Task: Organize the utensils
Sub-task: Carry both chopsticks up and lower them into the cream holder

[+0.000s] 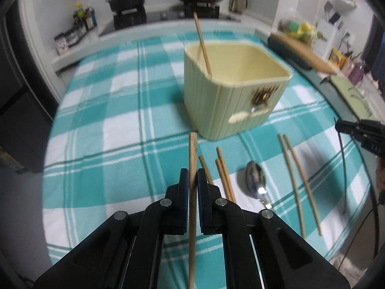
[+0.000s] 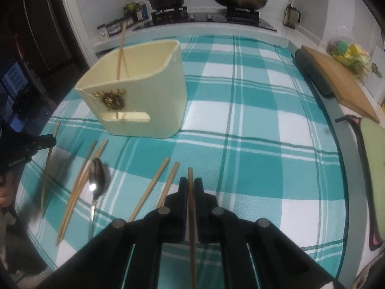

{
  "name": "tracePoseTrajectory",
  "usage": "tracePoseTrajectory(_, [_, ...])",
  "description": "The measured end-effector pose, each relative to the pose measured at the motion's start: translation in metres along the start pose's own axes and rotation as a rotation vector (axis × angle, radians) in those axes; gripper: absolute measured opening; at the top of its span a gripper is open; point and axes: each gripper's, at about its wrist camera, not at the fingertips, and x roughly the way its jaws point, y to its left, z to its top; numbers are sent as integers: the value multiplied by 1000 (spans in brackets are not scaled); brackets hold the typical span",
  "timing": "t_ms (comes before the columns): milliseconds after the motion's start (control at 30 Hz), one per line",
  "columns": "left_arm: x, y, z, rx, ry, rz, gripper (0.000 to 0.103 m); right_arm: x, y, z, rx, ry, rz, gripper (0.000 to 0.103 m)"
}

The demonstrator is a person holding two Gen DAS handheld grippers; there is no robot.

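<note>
Now each tool pinches one chopstick: the left tool (image 1: 190, 178) grips a chopstick (image 1: 192, 149), the right tool (image 2: 191, 187) another (image 2: 190, 178), both just short of the cream utensil holder (image 1: 231, 91); next, I'd say, tip them into it, beside the spoon (image 1: 255, 180) and loose chopsticks (image 1: 298, 180) on the counter (image 1: 120, 110)

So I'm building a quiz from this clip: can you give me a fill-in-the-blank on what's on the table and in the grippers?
1. Each gripper, left gripper and right gripper, is shut on one ____.
2. The cream holder has ____ chopstick(s) standing in it.
3. The one metal utensil on the checked cloth is a ____.

Missing words: chopstick; one; spoon
</note>
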Motion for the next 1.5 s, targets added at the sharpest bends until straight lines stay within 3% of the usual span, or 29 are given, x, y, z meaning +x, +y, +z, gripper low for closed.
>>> tracePoseTrajectory(333, [-92,13,-7,-68,-212,-43,5,-119,24,-18,-69,-302,31,5])
tracePoseTrajectory(533, [-121,10,-3,-85,-302,-69,5,-142,25,-15,-51,-389,30,5])
tracePoseTrajectory(700, [-134,7,12,-86,-332,-76,5,-153,25,-3,-35,-436,28,5])
tracePoseTrajectory(933, [-155,12,49,-119,-384,-108,5,-169,38,26,-57,-493,20,5])
tracePoseTrajectory(1200, [-174,17,112,-173,-472,-157,5,-189,53,80,-100,-557,10,5])
tracePoseTrajectory(1500, [-145,10,176,-200,-515,-130,5,-197,70,144,-143,-640,27,5])
